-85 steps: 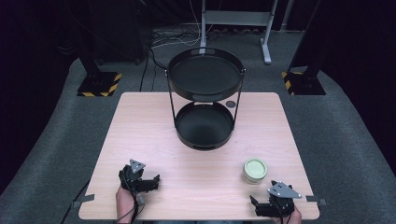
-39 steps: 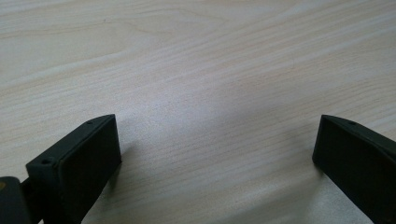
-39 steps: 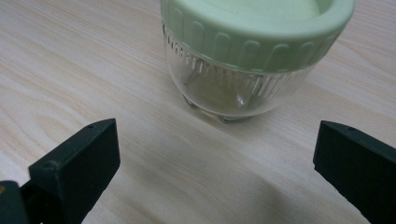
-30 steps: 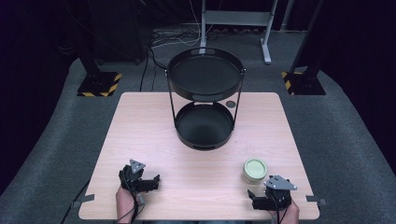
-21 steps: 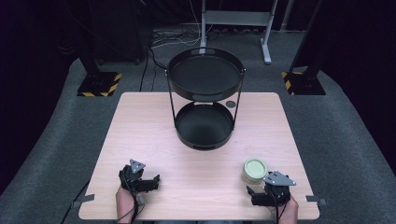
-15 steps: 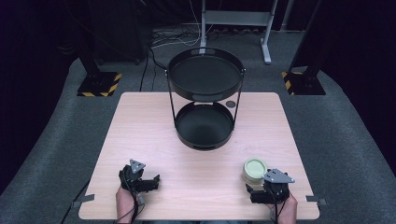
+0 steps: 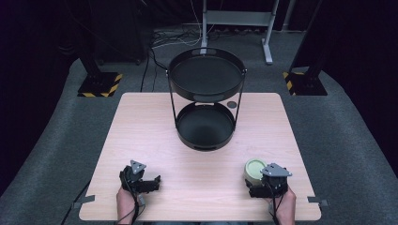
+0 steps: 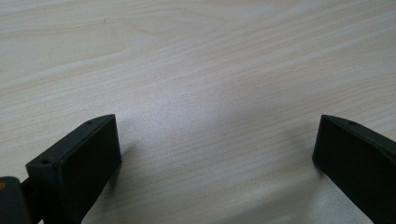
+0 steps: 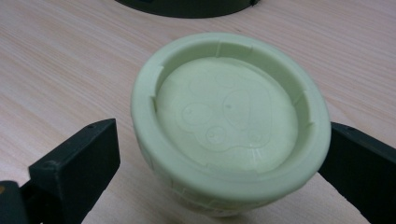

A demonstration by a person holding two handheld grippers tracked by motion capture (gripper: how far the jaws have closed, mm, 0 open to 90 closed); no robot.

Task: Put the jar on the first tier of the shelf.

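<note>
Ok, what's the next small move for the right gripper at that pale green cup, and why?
Probably close the right gripper: its open jaws already flank the pale green round plastic cup standing upside down on the light wooden table, with a gap showing at the left jaw.

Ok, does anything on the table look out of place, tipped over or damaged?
Nothing stands out. The green cup sits upside down on the table, apparently undamaged, between the open jaws of the right gripper. The black two-tier stand stands upright, both trays empty. The left gripper is open over bare wood.
</note>
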